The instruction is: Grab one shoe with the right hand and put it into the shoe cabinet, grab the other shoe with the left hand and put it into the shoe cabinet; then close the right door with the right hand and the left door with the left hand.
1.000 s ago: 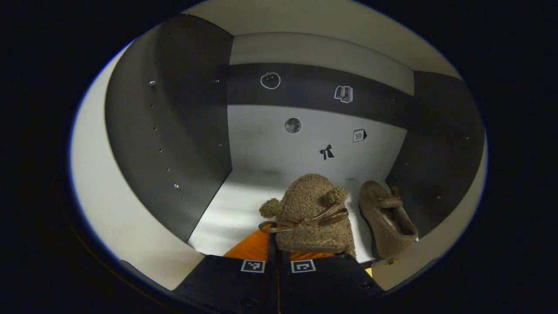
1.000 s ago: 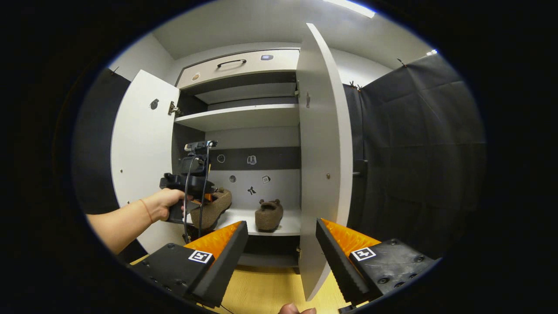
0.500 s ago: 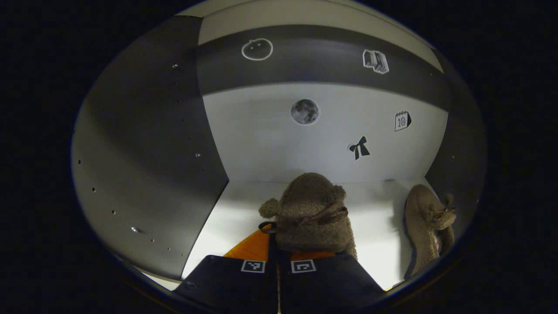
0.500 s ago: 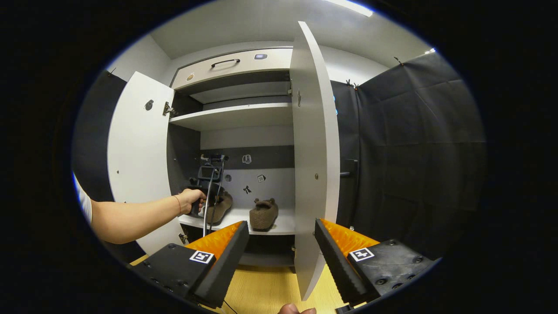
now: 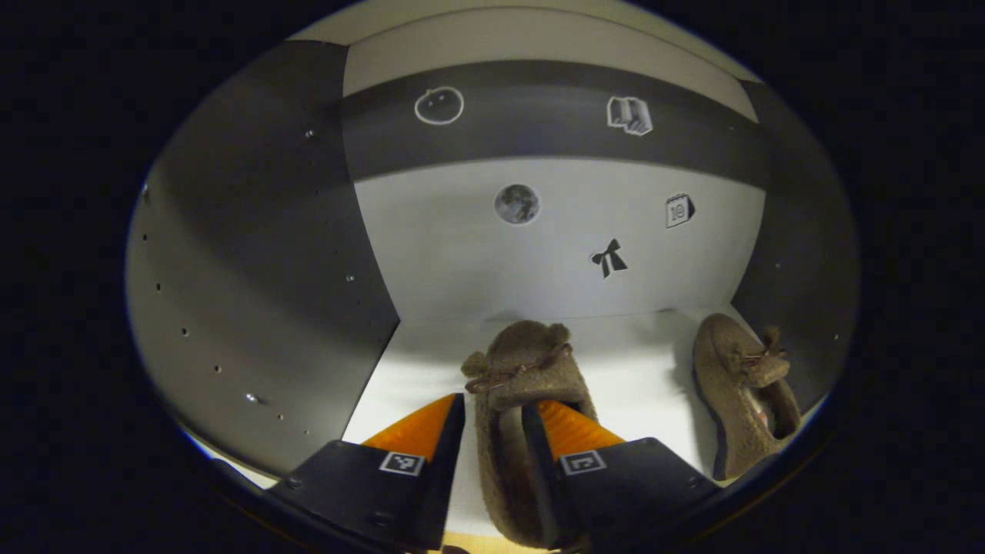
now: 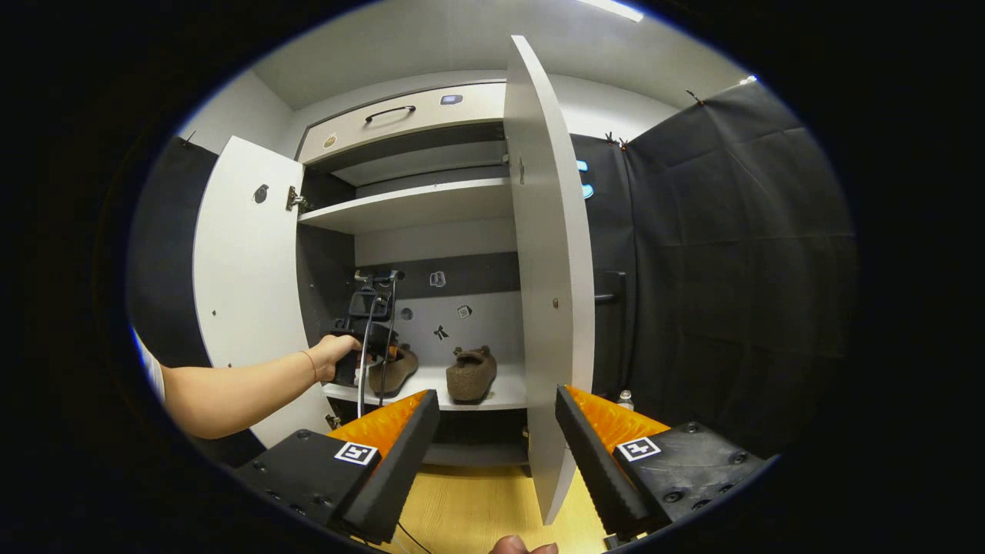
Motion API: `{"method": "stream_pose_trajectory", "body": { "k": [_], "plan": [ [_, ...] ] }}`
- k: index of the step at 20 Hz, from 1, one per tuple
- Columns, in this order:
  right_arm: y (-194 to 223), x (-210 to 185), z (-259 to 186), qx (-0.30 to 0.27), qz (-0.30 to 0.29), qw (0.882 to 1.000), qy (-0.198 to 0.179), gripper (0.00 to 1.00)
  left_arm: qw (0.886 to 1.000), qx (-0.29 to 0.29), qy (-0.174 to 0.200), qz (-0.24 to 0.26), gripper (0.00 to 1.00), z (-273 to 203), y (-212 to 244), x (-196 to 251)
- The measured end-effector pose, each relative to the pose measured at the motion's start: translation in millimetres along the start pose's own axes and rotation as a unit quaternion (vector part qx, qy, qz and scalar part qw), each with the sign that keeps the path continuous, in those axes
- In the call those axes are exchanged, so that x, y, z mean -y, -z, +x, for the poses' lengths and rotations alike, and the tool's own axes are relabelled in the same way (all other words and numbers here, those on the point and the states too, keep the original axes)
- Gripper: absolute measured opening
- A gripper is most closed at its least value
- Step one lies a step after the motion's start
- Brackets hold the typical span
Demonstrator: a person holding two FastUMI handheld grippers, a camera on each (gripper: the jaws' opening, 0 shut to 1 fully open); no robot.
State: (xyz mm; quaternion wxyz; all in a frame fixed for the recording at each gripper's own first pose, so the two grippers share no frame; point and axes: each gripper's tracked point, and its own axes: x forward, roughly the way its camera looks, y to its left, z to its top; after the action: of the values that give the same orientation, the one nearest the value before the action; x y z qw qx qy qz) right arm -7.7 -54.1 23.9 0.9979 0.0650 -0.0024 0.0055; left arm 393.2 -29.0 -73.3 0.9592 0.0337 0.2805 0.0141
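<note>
Inside the shoe cabinet, on the lower shelf, both shoes are sitting now. Left gripper is standing w/ jaws apart, straddling the left shoe at approx 6 o'clock of the left gripper view, toe pointing to the back wall; whether a finger is touching the shoe's side I can't tell. Right shoe is lying at approx 4 o'clock, well apart from it. Right gripper is hanging wide open, holding nothing, outside the cabinet near the right door; left door is swung open at 9 o'clock.

Step, as I judge it: release of 2nd shoe is finishing. Next: left gripper needs backing straight out w/o dragging the shoe, then right door first, left door after.

Vs 0.5 s ago: jaws were pinched on the shoe's heel; now they're spread and the shoe is resting on the shelf.
</note>
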Motion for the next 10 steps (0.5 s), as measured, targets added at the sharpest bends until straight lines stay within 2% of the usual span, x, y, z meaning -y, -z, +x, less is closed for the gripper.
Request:
{"method": "stream_pose_trajectory", "body": {
  "k": [1, 2, 4, 5, 6, 8, 10],
  "plan": [
    [1, -1, -1, -0.002, 0.003, 1.0, -0.001, 0.97, 1.0, 0.011, 0.01, -0.004, 0.55, -11, -1, 5],
    [1, -1, -2, -0.004, 0.005, 1.0, -0.002, 0.97, 1.0, 0.023, 0.019, -0.006, 0.67, -23, -3, 9],
    [1, 0, -7, -0.009, 0.008, 1.0, -0.003, 0.97, 0.998, 0.058, 0.02, 0.004, 0.87, -49, -9, 9],
    [1, 0, -9, -0.01, 0.008, 1.0, -0.005, 0.97, 0.997, 0.078, 0.015, 0.01, 0.93, -64, -12, 8],
    [-1, 0, -11, -0.009, 0.008, 1.0, -0.005, 0.97, 0.995, 0.096, 0.016, 0.017, 0.96, -81, -15, 10],
    [-5, 2, -14, -0.005, 0.005, 1.0, -0.006, 0.97, 0.991, 0.133, 0.023, 0.019, 0.96, -113, -18, 16],
    [-8, 6, -18, -0.002, -0.005, 1.0, -0.007, 0.97, 0.985, 0.164, 0.051, 0.005, 0.96, -149, -15, 31]
  ]
}}
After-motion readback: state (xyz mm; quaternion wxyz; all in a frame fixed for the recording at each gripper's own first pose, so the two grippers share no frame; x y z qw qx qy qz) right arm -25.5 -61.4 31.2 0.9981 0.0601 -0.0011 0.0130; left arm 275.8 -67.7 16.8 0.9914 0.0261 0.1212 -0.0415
